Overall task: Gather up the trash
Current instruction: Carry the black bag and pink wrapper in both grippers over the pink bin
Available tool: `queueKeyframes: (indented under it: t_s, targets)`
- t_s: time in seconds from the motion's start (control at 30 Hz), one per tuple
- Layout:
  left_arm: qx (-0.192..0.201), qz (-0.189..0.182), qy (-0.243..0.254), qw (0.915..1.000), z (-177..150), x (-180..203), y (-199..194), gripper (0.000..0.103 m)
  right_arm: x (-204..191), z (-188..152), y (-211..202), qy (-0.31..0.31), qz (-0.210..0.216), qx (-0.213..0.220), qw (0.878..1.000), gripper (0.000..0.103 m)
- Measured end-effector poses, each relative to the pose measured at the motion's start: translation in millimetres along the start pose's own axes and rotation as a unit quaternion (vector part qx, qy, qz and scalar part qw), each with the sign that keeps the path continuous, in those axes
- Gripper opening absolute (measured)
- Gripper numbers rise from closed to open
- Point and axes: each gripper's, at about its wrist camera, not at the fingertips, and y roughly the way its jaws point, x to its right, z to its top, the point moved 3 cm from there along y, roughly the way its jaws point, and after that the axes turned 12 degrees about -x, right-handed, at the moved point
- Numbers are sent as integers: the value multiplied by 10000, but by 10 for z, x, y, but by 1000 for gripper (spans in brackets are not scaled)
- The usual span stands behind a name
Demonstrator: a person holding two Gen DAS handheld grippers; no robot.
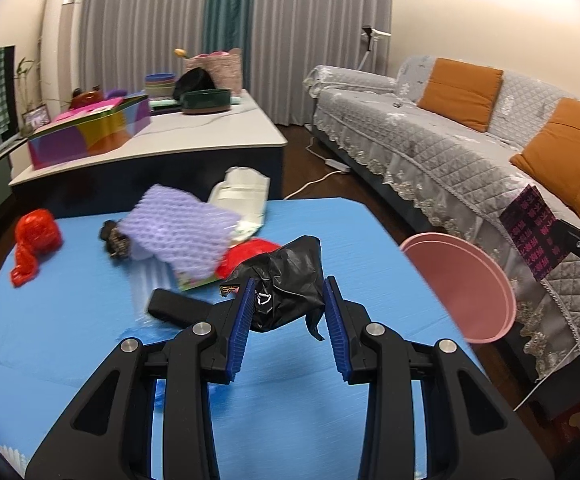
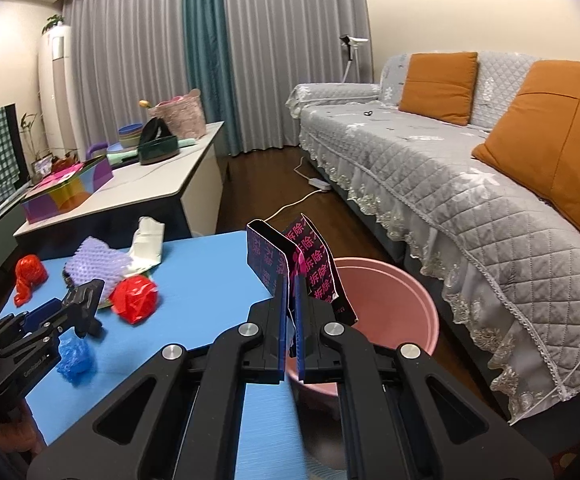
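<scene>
My left gripper point(image 1: 290, 312) is shut on a crumpled black plastic bag point(image 1: 285, 276), which hangs between the blue pads above the blue table point(image 1: 69, 340). My right gripper point(image 2: 292, 284) is shut on a flattened dark carton with pink characters point(image 2: 314, 272), held over the table's right edge beside a pink bin point(image 2: 390, 304). In the left wrist view, that bin point(image 1: 466, 288) stands on the floor past the table's right edge. On the table lie a purple foam net point(image 1: 177, 232), red plastic scraps point(image 1: 33, 240), white packaging point(image 1: 241, 196) and a blue crumpled bag point(image 2: 73, 356).
A grey quilted sofa point(image 2: 430, 184) with orange cushions runs along the right. A white-topped table point(image 1: 193, 136) with a colourful box and bowls stands behind the blue one. A white cable and power strip point(image 2: 318, 186) lie on the dark floor between them.
</scene>
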Motion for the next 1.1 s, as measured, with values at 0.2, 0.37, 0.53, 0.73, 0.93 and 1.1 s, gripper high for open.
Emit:
queueKeyframes:
  t_s: [0.2, 0.37, 0.53, 0.73, 0.93, 1.1]
  targets:
    - [27, -193, 108, 9998, 200, 206, 2, 35, 235, 169, -40, 29, -85, -60, 9999, 4]
    - [79, -315, 190, 9993, 335, 409, 17, 35, 449, 355, -28, 116, -83, -168, 9998, 4]
    - [71, -424, 262, 9987, 428, 569, 60, 35, 522, 582, -42, -109, -110, -126, 9998, 4]
    - [45, -517, 390, 9979, 500, 743, 145, 35, 661, 763, 40, -181, -163, -4, 9997, 4]
    - [-38, -567, 573, 9967, 517, 907, 300, 35, 821, 716, 251, 145, -94, -69, 9998, 4]
    - [-57, -668, 667, 9955, 527, 1009, 450, 35, 878, 796, 379, 179, -123, -9, 9998, 4]
